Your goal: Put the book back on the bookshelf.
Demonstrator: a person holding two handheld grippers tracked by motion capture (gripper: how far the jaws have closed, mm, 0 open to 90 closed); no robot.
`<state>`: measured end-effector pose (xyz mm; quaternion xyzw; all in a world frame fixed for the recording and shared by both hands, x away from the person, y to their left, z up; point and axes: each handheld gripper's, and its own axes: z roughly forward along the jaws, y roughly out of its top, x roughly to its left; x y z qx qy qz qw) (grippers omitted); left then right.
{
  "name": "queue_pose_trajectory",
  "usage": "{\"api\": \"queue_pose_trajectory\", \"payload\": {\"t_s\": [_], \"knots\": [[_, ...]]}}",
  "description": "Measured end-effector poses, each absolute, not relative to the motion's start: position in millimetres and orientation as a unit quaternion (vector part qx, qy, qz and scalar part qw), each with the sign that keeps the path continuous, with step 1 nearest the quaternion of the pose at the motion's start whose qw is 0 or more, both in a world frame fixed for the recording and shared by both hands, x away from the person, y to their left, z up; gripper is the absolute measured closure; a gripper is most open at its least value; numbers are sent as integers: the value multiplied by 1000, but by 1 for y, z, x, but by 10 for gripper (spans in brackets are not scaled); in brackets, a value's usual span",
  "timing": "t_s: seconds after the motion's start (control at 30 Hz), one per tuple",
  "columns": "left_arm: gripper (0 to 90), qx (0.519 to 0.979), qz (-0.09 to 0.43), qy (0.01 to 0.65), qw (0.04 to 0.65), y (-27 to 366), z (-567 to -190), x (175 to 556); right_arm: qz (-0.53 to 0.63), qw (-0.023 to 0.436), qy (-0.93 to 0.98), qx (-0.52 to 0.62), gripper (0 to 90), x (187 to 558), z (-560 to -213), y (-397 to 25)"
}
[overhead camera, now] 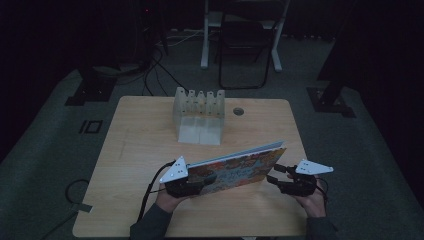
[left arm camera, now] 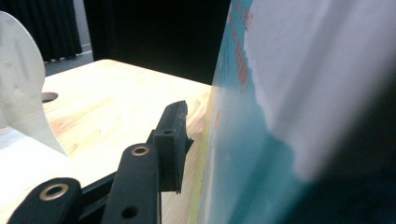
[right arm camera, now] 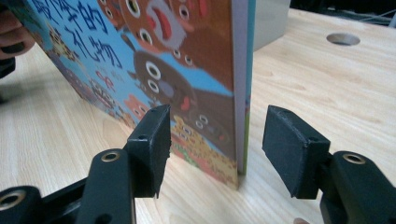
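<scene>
The left gripper (overhead camera: 196, 184) clamps the picture book (overhead camera: 235, 170) standing on its edge on the table (overhead camera: 145, 130); the right gripper (overhead camera: 278, 175) gapes open astride its spine.

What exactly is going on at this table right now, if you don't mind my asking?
A person is handling a colourful picture book with a gripper in each hand. The left gripper has the book's left end between its jaws, and the book stands tilted on its lower edge on the wooden table. The right gripper is open, with the book's right edge between its jaws but not yet clamped. A white slotted rack stands empty further back on the table.
</scene>
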<state>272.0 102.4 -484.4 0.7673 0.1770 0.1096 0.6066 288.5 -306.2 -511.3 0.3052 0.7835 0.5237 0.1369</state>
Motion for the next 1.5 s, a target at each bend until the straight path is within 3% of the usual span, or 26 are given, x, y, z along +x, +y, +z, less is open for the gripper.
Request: {"api": "queue_pose_trajectory", "payload": {"t_s": [0.53, 1.07, 1.27, 1.5], "knots": [[669, 760, 128, 182, 610, 101, -491, 275, 510, 138, 783, 328, 421, 282, -527, -319], [678, 751, 136, 174, 622, 99, -504, 278, 507, 133, 781, 340, 417, 278, -538, -326], [763, 755, 157, 160, 616, 90, -504, 272, 503, 134, 783, 341, 417, 277, -540, -326], [797, 752, 172, 161, 616, 80, -505, 265, 505, 137, 779, 345, 419, 277, -542, -330]]}}
